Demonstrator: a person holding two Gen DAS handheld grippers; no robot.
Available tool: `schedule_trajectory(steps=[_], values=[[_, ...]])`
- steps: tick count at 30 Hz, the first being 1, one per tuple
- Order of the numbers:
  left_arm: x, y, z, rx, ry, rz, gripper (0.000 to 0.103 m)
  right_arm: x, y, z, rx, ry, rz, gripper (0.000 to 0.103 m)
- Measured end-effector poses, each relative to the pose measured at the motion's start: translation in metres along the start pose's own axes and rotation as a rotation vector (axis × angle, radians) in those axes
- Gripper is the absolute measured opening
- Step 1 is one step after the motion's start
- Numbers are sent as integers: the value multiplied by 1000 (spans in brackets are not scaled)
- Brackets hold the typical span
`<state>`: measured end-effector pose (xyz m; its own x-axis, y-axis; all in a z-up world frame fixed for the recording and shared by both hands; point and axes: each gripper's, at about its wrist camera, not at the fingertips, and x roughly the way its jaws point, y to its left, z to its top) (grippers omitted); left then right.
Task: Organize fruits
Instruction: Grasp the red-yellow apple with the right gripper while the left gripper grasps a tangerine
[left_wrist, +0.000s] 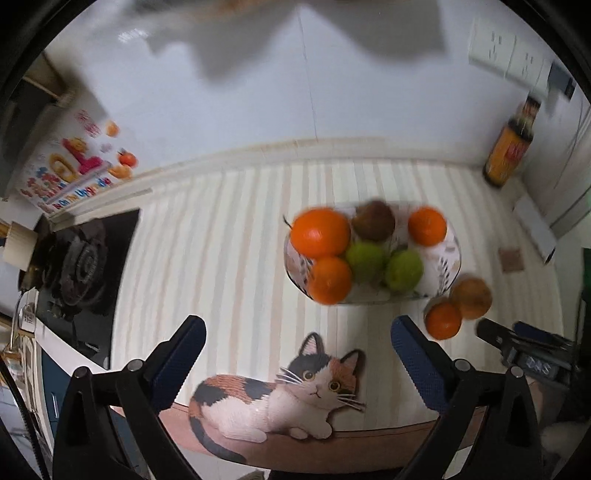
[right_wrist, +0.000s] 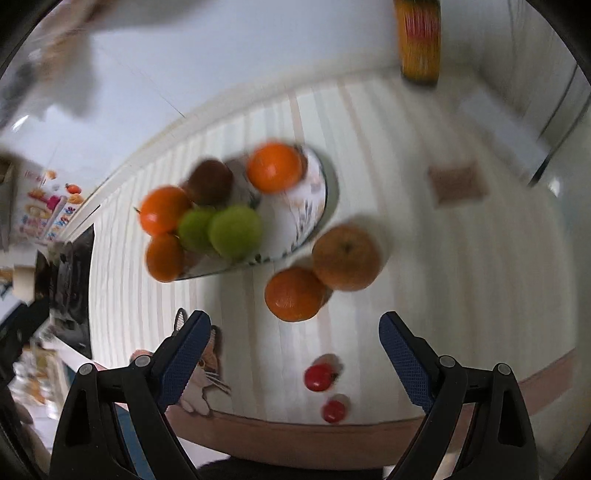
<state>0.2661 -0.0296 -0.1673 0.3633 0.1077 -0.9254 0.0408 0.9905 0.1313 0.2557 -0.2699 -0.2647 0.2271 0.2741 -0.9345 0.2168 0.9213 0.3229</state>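
Fruit sits mostly in the bowl (left_wrist: 448, 258): three oranges, two green fruits (left_wrist: 403, 269) and a brown one. Your left tool (left_wrist: 297, 345) hangs above the striped bench (left_wrist: 221, 240), released, fingers spread wide over the cat picture (left_wrist: 295, 395), gripping nothing. Your right tool (right_wrist: 293, 339) is likewise released and empty, tilted down toward a loose orange (right_wrist: 293, 293) touching a duller orange fruit (right_wrist: 347, 256) just beside the bowl; two small red fruits (right_wrist: 318, 376) lie between its fingers.
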Motion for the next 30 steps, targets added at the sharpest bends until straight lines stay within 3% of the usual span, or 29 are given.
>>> schedule_trajectory(steps=[9, 13, 18, 25, 30], values=[[71, -56, -6, 90, 172, -44, 103, 60, -57, 11, 269, 21, 72, 94], [90, -74, -7, 108, 218, -62, 103, 92, -69, 21, 309, 57, 110, 68], [100, -93, -3, 127, 243, -99, 103, 83, -76, 18, 257, 23, 85, 67], [124, -137, -2, 163, 324, -221, 103, 44, -109, 0, 215, -4, -4, 67], [137, -170, -2, 213, 338, -275, 102, 37, -124, 0, 217, -7, -5, 66]])
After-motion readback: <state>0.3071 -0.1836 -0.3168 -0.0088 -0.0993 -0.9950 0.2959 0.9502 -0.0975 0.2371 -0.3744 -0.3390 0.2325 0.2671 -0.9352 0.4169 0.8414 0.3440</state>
